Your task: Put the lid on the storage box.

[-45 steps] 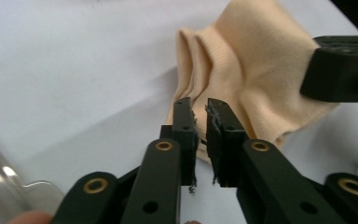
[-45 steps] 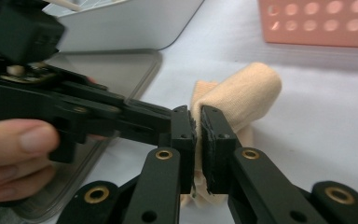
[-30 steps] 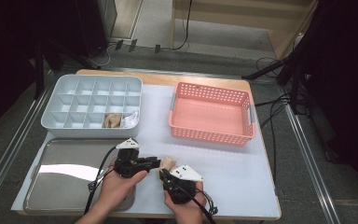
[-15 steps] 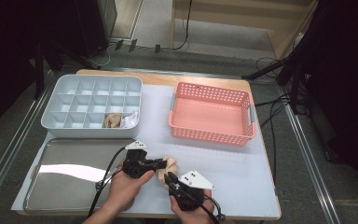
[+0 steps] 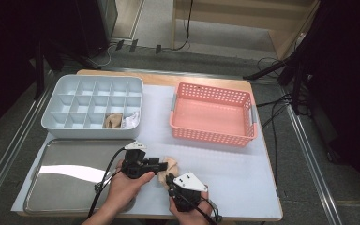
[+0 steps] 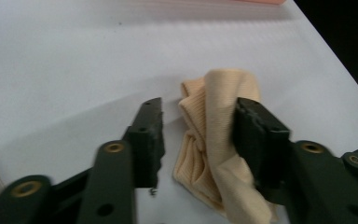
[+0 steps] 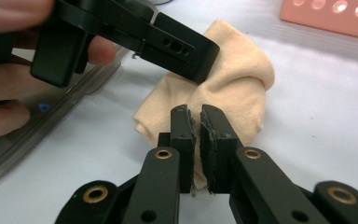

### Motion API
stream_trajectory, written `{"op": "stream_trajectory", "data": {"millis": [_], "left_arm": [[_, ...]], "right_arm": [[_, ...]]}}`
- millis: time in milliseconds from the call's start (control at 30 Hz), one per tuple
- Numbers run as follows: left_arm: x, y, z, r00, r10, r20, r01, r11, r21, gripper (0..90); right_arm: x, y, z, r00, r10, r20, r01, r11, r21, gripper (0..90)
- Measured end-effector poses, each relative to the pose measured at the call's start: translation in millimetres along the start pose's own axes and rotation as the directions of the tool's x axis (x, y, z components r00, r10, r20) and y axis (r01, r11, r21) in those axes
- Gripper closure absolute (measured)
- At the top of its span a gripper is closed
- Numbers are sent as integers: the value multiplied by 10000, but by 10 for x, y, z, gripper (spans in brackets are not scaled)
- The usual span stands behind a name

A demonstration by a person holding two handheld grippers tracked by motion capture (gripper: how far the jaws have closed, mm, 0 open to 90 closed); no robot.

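Note:
A crumpled beige cloth point(image 5: 172, 163) lies on the white table near its front edge. My left gripper point(image 5: 162, 165) reaches it from the left. In the left gripper view its jaws have just been opening: the cloth point(image 6: 212, 116) sits between them, against the right-hand jaw and apart from the other, so the left gripper point(image 6: 199, 108) is open. My right gripper point(image 5: 169, 179) comes from the front. Its jaws are nearly together, and the right gripper point(image 7: 198, 115) pinches a fold at the near edge of the cloth point(image 7: 235, 88).
A pale blue compartment tray point(image 5: 92, 133) at the back left holds a beige cloth point(image 5: 113, 121) and a white one point(image 5: 131, 120) in its front cells. A pink basket point(image 5: 211, 136) stands at the back right. A metal tray point(image 5: 61, 176) lies just left of my hands.
The left gripper's jaws have opened and let go of the cloth. Both hands have edged slightly right and toward the front edge; the right gripper stays shut on the cloth.

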State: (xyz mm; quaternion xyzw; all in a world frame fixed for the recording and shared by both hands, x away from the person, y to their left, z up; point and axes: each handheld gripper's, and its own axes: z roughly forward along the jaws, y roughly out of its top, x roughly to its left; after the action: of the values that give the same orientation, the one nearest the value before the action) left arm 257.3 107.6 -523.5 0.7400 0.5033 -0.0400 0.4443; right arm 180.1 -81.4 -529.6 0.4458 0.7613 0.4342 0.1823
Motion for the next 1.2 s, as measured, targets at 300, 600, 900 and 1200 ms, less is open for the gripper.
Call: {"op": "stream_trajectory", "data": {"millis": [300, 600, 900, 1200], "left_arm": [[2, 14, 64, 9978, -327, 570, 320, 9994, 125, 394], [-79, 33, 119, 9977, -177, 662, 158, 9995, 290, 389], [-39, 51, 202, 9952, -407, 895, 337, 9964, 780, 629], [-55, 19, 123, 9958, 103, 905, -134, 9994, 334, 780]], "right_arm": [[-5, -17, -22, 10000, 40, 68, -40, 10000, 57, 862], [-3, -32, -19, 9999, 86, 58, -86, 10000, 3, 867], [4, -45, -26, 9999, -13, 100, 13, 10000, -54, 869], [-91, -25, -116, 9973, 587, -434, -598, 9979, -239, 757]]}}
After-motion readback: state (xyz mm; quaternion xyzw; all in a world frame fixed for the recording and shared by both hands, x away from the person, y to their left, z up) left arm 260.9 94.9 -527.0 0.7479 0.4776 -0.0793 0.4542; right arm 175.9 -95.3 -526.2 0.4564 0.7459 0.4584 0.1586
